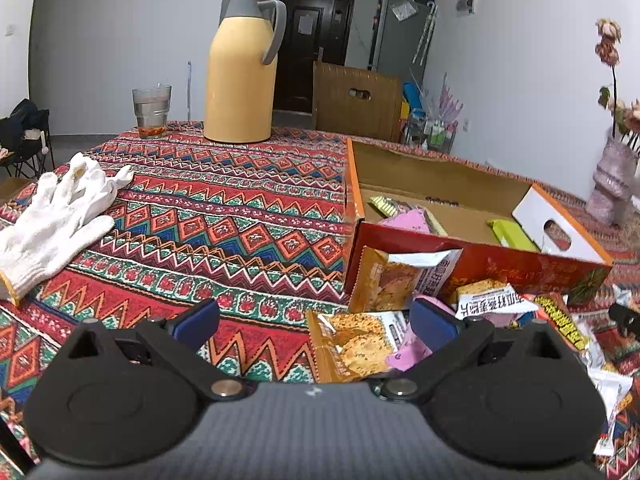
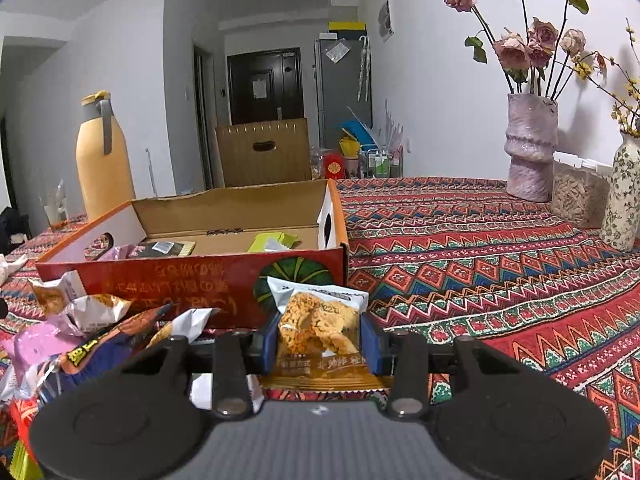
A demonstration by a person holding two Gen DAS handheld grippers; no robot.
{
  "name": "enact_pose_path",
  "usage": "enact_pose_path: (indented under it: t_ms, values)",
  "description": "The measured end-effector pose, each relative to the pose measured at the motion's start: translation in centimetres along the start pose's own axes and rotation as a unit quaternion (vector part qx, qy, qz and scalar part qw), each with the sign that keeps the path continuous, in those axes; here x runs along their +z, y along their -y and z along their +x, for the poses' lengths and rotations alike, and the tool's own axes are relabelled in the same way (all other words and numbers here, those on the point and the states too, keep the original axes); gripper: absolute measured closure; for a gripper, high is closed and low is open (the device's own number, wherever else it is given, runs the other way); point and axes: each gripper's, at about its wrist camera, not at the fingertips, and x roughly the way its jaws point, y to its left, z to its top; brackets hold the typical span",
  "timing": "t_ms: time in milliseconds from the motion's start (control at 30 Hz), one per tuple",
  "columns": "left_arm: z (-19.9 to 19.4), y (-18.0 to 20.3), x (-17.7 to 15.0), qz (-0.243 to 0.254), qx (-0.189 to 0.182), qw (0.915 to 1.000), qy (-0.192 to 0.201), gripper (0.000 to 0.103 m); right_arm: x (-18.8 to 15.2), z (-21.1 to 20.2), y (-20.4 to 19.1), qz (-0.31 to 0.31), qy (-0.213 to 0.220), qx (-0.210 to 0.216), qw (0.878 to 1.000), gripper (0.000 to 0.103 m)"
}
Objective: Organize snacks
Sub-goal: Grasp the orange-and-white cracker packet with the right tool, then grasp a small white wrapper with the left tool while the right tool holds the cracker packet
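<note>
In the right wrist view my right gripper (image 2: 319,338) is shut on an orange and white cracker packet (image 2: 316,322), held upright just in front of the red cardboard box (image 2: 192,280). The box is open and holds a few packets, a green one (image 2: 272,242) among them. A heap of loose snack packets (image 2: 88,320) lies to the left of that gripper. In the left wrist view my left gripper (image 1: 314,322) stands open over the patterned cloth, with a cracker packet (image 1: 352,346) lying below its right finger. The same box (image 1: 476,256) sits beyond, with more packets (image 1: 496,300) in front of it.
A yellow thermos jug (image 1: 240,72) and a glass (image 1: 151,110) stand at the far side of the table. White gloves (image 1: 56,216) lie at the left. Two vases with flowers (image 2: 530,148) and a clear jar (image 2: 576,196) stand at the right.
</note>
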Motion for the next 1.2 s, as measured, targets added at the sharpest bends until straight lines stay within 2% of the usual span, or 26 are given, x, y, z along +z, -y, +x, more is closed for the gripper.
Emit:
enact_pose_path:
  t_ms: [200, 333, 467, 767, 867, 1033, 1200]
  values:
    - [1.2, 0.7, 0.3, 0.015, 0.004, 0.9986, -0.051, 0.0, -0.3, -0.2, 0.6, 0.016, 0.007, 0.013, 1.0, 0.062]
    - [1.9, 1.8, 0.5, 0.041, 0.03, 0.9972, -0.055, 0.0, -0.3, -0.2, 0.9, 0.025, 0.011, 0.022, 0.999, 0.062]
    - [3.0, 1.8, 1.1, 0.045, 0.048, 0.9957, -0.065, 0.0, -0.4, -0.3, 1.0, 0.028, 0.014, 0.029, 0.999, 0.062]
    - [5.3, 2.0, 0.8, 0.026, 0.03, 0.9934, -0.108, 0.0, -0.5, -0.4, 1.2, 0.031, 0.019, 0.037, 0.999, 0.062]
    - [5.2, 1.9, 0.5, 0.026, 0.028, 0.9934, -0.108, 0.0, -0.5, -0.4, 1.2, 0.031, 0.019, 0.039, 0.999, 0.062]
    - [4.8, 1.5, 0.1, 0.028, 0.014, 0.9939, -0.106, 0.012, -0.5, -0.4, 1.1, 0.031, 0.018, 0.038, 0.999, 0.062]
    - [4.4, 0.2, -0.1, 0.021, 0.025, 0.9946, -0.099, 0.012, -0.5, -0.4, 1.1, 0.031, 0.018, 0.037, 0.999, 0.062]
